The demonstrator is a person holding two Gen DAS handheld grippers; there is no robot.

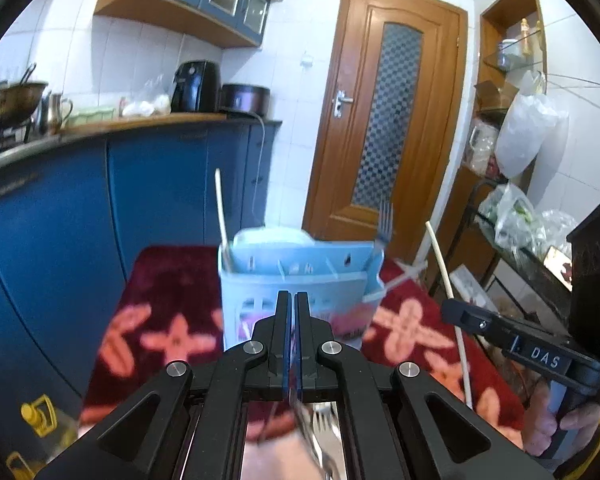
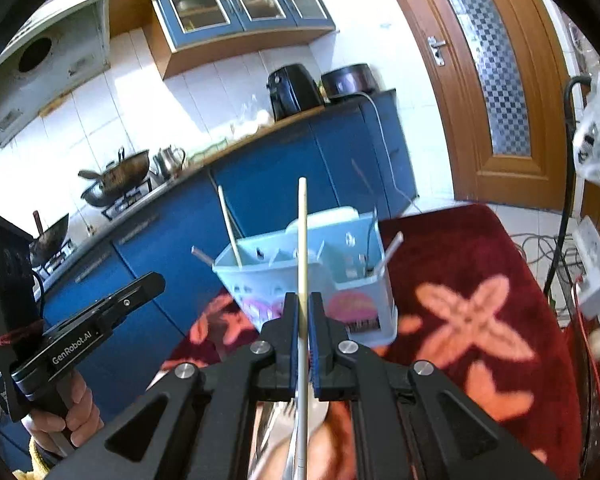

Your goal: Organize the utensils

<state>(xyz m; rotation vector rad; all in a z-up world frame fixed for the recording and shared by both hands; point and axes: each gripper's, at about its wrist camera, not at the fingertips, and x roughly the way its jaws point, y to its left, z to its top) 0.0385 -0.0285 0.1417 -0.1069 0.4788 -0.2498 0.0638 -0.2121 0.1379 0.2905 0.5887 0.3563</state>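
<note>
Landmark: pale blue utensil caddy [image 2: 300,276], standing on the red flowered cloth [image 2: 472,312].

Right gripper [image 2: 303,312], just in front of the caddy: fingers pinch a pale chopstick [image 2: 302,240] between the blue pads. The stick runs upright, its upper end rising above the caddy's rim and its lower end passing back below the fingers.

Left gripper [image 1: 293,312], also near the caddy's front wall: fingers pressed together, nothing visible between the tips.

In the caddy: one chopstick [image 1: 221,216] leaning at its left end, a fork [image 1: 385,224] tines-up at its right end.
</note>
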